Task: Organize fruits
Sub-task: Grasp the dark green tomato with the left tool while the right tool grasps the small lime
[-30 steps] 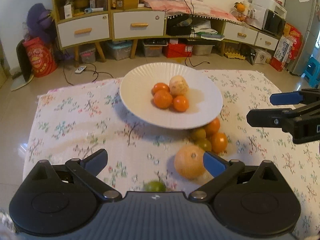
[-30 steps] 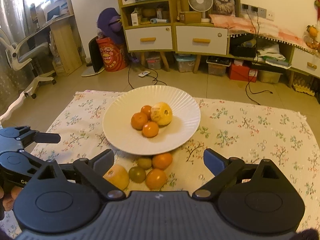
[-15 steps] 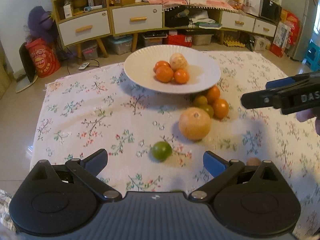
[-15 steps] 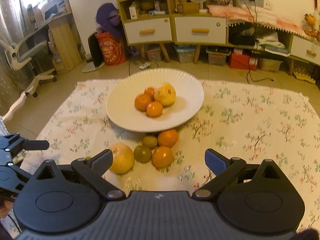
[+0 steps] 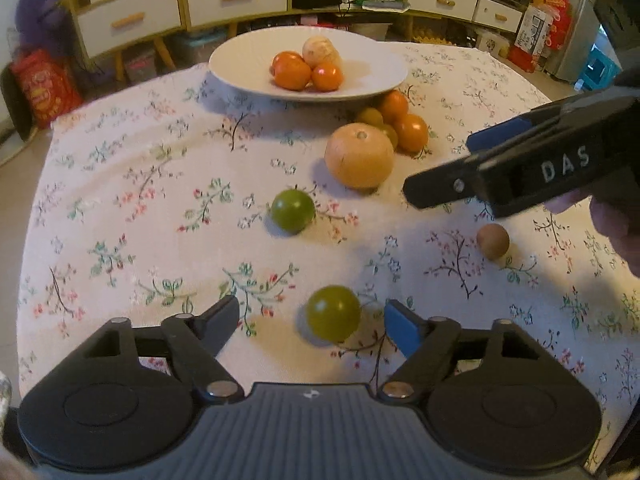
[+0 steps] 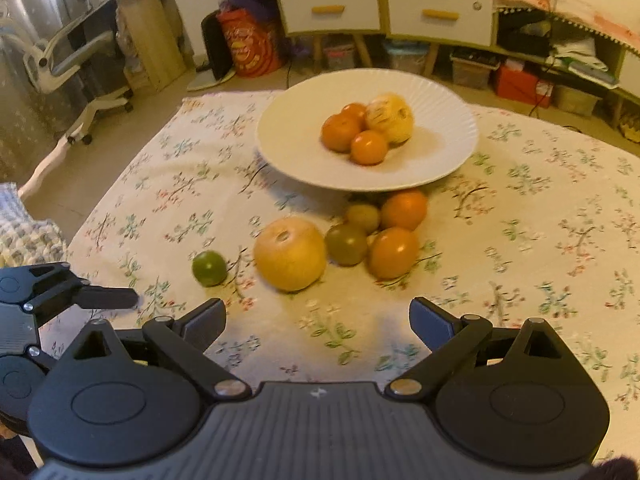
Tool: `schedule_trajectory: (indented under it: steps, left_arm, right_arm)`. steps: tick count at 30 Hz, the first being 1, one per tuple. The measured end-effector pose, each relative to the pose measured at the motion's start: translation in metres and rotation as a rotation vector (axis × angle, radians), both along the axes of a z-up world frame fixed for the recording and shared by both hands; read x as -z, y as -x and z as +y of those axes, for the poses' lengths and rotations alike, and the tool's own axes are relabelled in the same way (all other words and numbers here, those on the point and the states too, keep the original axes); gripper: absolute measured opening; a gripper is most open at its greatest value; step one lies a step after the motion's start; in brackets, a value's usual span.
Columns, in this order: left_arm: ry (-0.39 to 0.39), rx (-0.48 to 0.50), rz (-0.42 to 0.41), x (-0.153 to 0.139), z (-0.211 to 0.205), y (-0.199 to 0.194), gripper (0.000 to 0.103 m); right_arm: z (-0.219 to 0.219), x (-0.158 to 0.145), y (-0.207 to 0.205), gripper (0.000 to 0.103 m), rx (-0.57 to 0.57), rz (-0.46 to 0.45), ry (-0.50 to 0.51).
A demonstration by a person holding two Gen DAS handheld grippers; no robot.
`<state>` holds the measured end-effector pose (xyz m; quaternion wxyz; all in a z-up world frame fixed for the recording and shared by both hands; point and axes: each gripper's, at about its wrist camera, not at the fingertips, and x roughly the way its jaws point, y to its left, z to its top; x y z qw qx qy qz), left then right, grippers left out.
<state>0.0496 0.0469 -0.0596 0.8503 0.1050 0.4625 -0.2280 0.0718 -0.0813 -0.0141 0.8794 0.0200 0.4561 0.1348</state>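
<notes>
Fruits counted: four are sitting on the white plate (image 6: 448, 128), namely three oranges (image 6: 369, 147) and one pale yellow fruit (image 6: 390, 118). Nine are lying loose on the floral tablecloth (image 5: 120, 200): a large yellowish grapefruit (image 5: 359, 155), two oranges and two olive-green fruits clustering just beside the plate's near rim, two green limes, and one small brown fruit (image 5: 493, 241). One lime (image 5: 292, 211) is lying near the grapefruit; the other lime (image 5: 333, 318) is sitting between the spread fingers of the left tool (image 5: 312, 322), closer to the blue pad, untouched. Right tool (image 6: 318, 322) is hovering open, empty, near the grapefruit. Desk's left half is offering open cloth; edges are well apart from the fruit.
</notes>
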Motion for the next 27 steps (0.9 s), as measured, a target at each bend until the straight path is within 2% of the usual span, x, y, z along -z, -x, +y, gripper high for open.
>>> schedule_trajectory:
  steps: [5, 8, 11, 13, 25, 27]
  left_arm:
    - [0.045, -0.002, 0.021, 0.000, 0.005, -0.001, 0.047]
    - [0.084, 0.014, 0.029, -0.001, 0.005, -0.002, 0.036]
    - [0.104, 0.032, 0.042, -0.001, 0.002, -0.002, 0.021]
    - [0.098, 0.040, 0.045, -0.002, 0.000, -0.002, 0.006]
    - [0.095, -0.006, 0.100, -0.006, 0.015, -0.007, 0.005]
    - [0.099, -0.017, 0.102, -0.008, 0.019, -0.007, 0.005]
  right_arm:
    - [0.015, 0.006, -0.003, 0.097, -0.042, 0.047, -0.006]
    - [0.021, 0.009, -0.005, 0.094, -0.050, 0.076, -0.023]
    - [0.023, 0.011, -0.007, 0.088, -0.051, 0.093, -0.041]
    - [0.026, 0.012, -0.008, 0.081, -0.055, 0.104, -0.055]
    - [0.048, 0.012, -0.021, 0.057, -0.088, 0.119, -0.086]
    - [0.053, 0.011, -0.025, 0.056, -0.082, 0.118, -0.091]
